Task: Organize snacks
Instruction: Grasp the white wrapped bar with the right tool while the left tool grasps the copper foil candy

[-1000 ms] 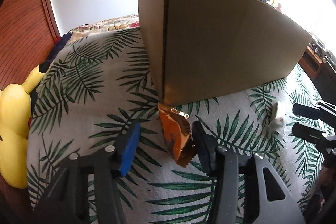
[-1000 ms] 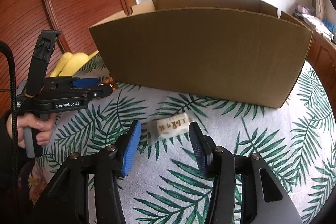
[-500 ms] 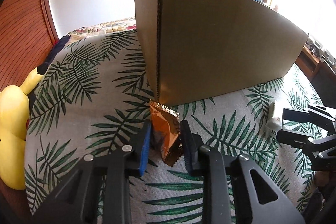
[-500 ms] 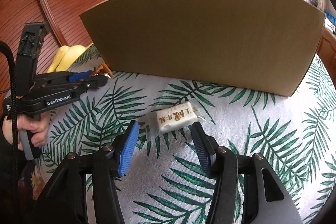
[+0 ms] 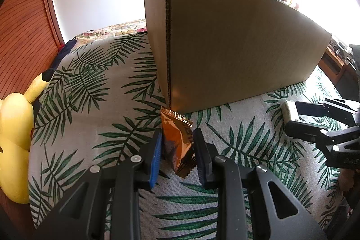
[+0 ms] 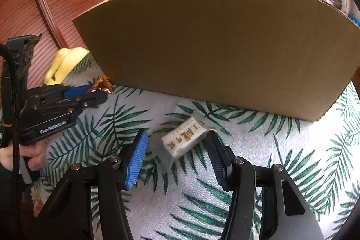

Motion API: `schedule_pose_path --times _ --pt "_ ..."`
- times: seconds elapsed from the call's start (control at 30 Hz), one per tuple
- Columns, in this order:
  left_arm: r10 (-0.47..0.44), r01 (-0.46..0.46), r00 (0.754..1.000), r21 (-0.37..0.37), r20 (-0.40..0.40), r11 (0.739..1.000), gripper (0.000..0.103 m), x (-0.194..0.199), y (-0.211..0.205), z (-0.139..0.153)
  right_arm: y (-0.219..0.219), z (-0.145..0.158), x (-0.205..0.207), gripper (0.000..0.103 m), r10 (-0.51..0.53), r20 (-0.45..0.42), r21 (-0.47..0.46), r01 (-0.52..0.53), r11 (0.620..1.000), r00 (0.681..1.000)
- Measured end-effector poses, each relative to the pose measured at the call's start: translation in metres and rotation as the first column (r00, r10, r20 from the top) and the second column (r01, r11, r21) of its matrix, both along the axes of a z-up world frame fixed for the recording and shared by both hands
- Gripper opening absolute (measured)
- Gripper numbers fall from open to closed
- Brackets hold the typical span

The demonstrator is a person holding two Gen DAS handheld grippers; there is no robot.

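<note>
A tall cardboard box point(image 5: 236, 44) stands on the palm-leaf cloth point(image 5: 90, 91); it also shows in the right wrist view point(image 6: 213, 42). My left gripper point(image 5: 177, 147) is shut on an orange foil snack packet point(image 5: 178, 141) at the box's near corner; the packet also shows in the right wrist view point(image 6: 102, 83). My right gripper point(image 6: 177, 150) is open around a white wrapped snack bar point(image 6: 185, 138) lying on the cloth; the right pad is close to the bar's end. The bar also shows in the left wrist view point(image 5: 289, 110).
A yellow plush toy point(image 5: 15, 127) lies at the left edge of the cloth, against a red-brown wooden wall point(image 5: 24, 15). Dark furniture point(image 5: 337, 64) stands behind the box on the right.
My left gripper closed on the orange packet. My right gripper moved forward and down so the white bar now lies between its open fingers.
</note>
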State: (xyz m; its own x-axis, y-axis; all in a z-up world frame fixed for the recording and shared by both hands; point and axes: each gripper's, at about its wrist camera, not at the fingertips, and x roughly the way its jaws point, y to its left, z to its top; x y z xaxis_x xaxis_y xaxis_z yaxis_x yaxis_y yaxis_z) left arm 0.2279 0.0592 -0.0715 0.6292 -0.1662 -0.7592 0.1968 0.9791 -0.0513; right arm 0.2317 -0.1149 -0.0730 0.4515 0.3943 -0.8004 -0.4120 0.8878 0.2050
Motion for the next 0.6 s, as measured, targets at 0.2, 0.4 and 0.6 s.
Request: schedule_pose_path --times 0.2,0.4,0.6 --pt "0.0 0.0 1.0 0.001 0.0 1.0 0.026 0.0 -0.001 0.0 0.006 0.0 0.002 0.054 0.003 0.014 -0.036 -0.003 0.999 1.0" --pt "0.0 0.0 1.0 0.003 0.0 1.0 0.026 0.0 -0.001 0.0 0.015 -0.002 0.001 0.04 0.009 0.043 -0.103 -0.005 0.995 0.999" --pt "0.001 -0.001 1.0 0.004 0.001 1.0 0.026 0.0 -0.001 0.0 0.007 -0.001 -0.004 0.029 0.026 0.035 -0.099 -0.022 0.995 0.999"
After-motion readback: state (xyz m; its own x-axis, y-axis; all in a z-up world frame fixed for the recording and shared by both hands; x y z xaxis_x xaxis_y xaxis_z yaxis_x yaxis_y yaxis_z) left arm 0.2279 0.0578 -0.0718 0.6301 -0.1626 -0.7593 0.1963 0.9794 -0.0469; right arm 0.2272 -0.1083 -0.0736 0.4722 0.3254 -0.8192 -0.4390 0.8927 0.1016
